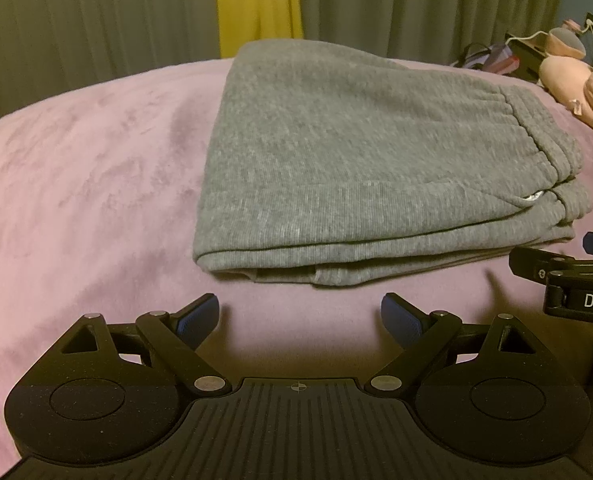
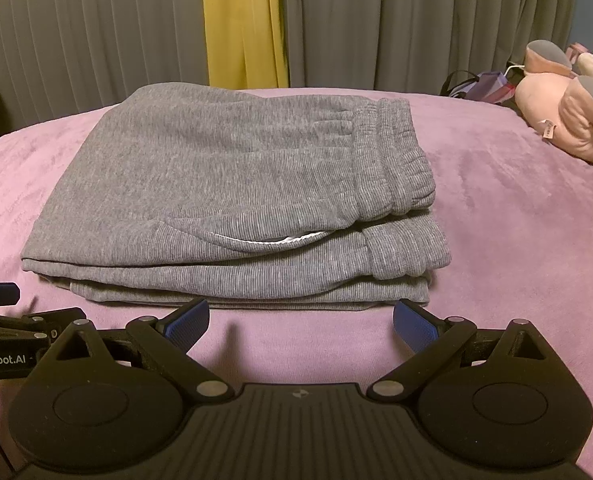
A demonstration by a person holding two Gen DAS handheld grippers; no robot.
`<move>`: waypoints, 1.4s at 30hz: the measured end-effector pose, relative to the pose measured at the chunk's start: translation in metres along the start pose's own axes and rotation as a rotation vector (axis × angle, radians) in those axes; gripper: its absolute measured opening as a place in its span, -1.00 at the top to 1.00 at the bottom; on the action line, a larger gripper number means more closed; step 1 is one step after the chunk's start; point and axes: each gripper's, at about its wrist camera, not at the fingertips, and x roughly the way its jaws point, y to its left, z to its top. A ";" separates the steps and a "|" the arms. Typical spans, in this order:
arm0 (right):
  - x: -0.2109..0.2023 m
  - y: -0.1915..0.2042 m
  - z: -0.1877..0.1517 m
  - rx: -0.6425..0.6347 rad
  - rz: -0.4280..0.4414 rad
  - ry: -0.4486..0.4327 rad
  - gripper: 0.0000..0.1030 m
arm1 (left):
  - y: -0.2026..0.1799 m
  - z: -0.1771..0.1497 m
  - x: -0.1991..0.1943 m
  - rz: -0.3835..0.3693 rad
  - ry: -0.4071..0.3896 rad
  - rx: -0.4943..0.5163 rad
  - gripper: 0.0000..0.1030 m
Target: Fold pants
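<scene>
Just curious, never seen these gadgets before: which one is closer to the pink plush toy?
Right. The right hand-held gripper is open before the folded grey pants, with the pink plush toy off to its right. The left hand-held gripper sits further left, also open.

The gray sweatpants (image 2: 224, 184) are a finely ribbed, matt knit with a thicker gathered waistband. The pink blanket (image 1: 76, 184) beneath looks plush and velvety. Both grippers are matt black plastic with textured blue pads (image 2: 414, 326) and shiny metal pins (image 1: 208, 383).
</scene>
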 end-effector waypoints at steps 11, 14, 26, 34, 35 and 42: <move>0.000 0.000 0.000 0.000 -0.001 0.002 -0.92 | 0.001 0.001 0.000 -0.001 -0.002 -0.006 -0.82; 0.000 0.000 0.000 0.000 -0.001 0.001 -0.92 | 0.001 0.001 -0.001 -0.001 -0.003 -0.005 -0.82; 0.000 0.000 0.000 0.002 0.000 0.001 -0.92 | 0.002 0.001 -0.001 -0.002 -0.004 -0.007 -0.82; 0.000 0.000 0.000 0.001 -0.001 0.003 -0.92 | 0.002 0.001 -0.001 -0.005 -0.005 -0.009 -0.82; 0.000 0.000 0.000 0.002 0.000 0.003 -0.92 | 0.002 0.001 -0.002 -0.006 -0.007 -0.009 -0.82; 0.001 -0.001 0.000 0.002 0.002 0.003 -0.92 | 0.001 0.001 -0.001 -0.005 -0.005 -0.007 -0.82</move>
